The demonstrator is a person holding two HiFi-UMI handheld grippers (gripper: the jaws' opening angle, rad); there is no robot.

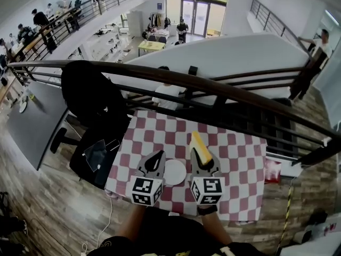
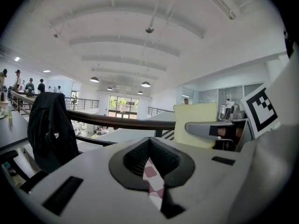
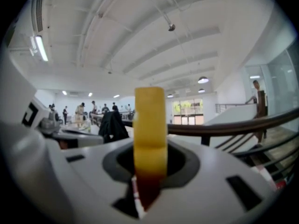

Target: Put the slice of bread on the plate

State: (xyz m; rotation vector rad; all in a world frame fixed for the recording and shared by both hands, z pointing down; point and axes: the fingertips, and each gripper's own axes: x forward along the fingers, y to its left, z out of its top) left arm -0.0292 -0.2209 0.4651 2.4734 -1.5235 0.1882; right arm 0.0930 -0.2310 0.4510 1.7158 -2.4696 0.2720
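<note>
A yellow slice of bread (image 1: 201,147) stands on edge between the jaws of my right gripper (image 1: 201,157), which is shut on it above the red-and-white checked table (image 1: 240,164). In the right gripper view the bread slice (image 3: 150,125) rises edge-on out of that gripper (image 3: 149,171). A small white plate (image 1: 174,172) lies on the cloth between the two grippers, just left of the right one. My left gripper (image 1: 159,155) hovers at the plate's left with its jaws together and nothing in them. From the left gripper (image 2: 150,166) view, the bread slice (image 2: 196,122) shows flat-on at the right.
A dark handrail (image 1: 213,89) crosses just beyond the table's far edge, with a drop to a lower floor behind it. A chair with a black jacket (image 1: 90,97) and a tablet (image 1: 97,153) stands left of the table. A red packet (image 1: 272,170) lies off the table's right edge.
</note>
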